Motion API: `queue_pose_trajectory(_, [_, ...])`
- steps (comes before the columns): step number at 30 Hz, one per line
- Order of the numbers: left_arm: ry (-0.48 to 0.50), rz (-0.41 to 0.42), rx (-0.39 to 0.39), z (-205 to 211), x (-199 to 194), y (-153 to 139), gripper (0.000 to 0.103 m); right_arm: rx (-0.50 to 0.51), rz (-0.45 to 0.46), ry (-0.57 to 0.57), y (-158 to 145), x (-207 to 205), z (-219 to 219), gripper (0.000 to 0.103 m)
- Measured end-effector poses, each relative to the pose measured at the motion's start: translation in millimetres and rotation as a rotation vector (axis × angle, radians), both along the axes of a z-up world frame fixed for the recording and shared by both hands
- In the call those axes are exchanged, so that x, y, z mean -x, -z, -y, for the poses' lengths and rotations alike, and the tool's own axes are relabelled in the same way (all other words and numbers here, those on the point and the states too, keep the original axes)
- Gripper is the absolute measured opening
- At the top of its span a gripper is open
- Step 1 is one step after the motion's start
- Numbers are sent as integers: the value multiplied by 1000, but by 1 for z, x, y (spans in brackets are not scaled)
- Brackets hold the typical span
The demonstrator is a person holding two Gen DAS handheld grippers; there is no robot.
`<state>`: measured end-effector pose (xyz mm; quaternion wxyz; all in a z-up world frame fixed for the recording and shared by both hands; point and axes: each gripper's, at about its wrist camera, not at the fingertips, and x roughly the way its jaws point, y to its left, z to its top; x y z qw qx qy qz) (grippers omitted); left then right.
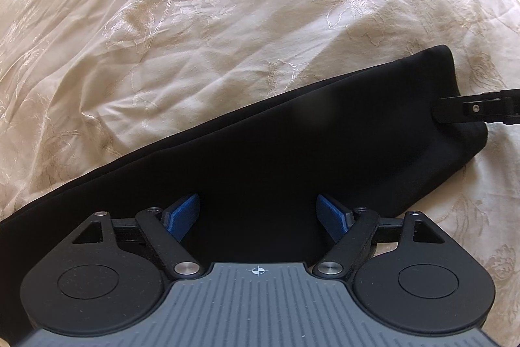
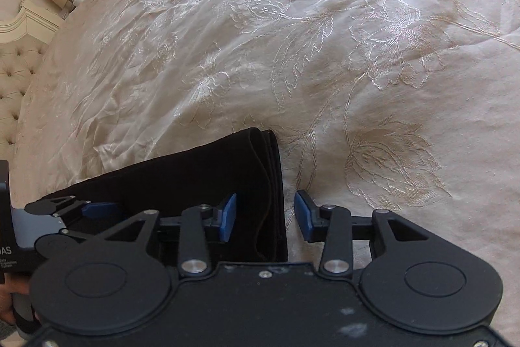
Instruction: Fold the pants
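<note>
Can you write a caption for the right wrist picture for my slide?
Open right tongs straddle the folded edge of black pants lying on a cream embroidered bedspread.

1. The left wrist view looks forward from just behind the left tool [image 1: 258, 217], angled down and close over the black pants [image 1: 292, 152] on the bed [image 1: 195, 21].
2. The right wrist view sits equally close behind the right tool [image 2: 265, 213], facing up the bed toward the headboard [image 2: 16, 64] at the frame's left edge.
3. Both views share the pants' folded end and the embroidered bedspread; each shows the other tool at a frame edge.
</note>
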<state>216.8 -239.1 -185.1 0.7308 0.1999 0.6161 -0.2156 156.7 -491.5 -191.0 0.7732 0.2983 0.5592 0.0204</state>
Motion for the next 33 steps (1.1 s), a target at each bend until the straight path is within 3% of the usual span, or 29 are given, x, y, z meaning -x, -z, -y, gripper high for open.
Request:
queue_pose_trajectory(3, [-1,0,2,2,0,0,79,-61,9,-7,6,-1,5,49])
queue_pose_trajectory(7, [-1,1,6,2,0,0,79,-134,45,-4,13,4,10,46])
queue_pose_trajectory(8, [-1,0,8,1,-1,-1,79,-149,51,3,13,5,11,36])
queue_pose_trajectory(9, [1,-2,14,0,-2,-3,79,-161,54,15,11,7,11,14])
queue_pose_trajectory(10, [3,0,21,-1,-2,-6,77,-182,59,34,9,10,14,9])
queue_pose_trajectory(16, [-65,148,34,-28,-13,-30,77,-159,109,96,-28,21,6,9])
queue_pose_trajectory(21, [-179,128,-4,-48,-45,-10,77,-132,123,110,-51,23,-6,9])
queue_pose_trajectory(24, [-171,87,-3,-46,-59,0,77,-130,118,116,-58,21,-14,9])
queue_pose_trajectory(28, [-130,145,-24,-45,-60,-20,71,-100,117,124,-66,14,-27,9])
queue_pose_trajectory(33, [-116,201,0,-64,-24,-46,71,-79,115,135,-82,13,-33,9])
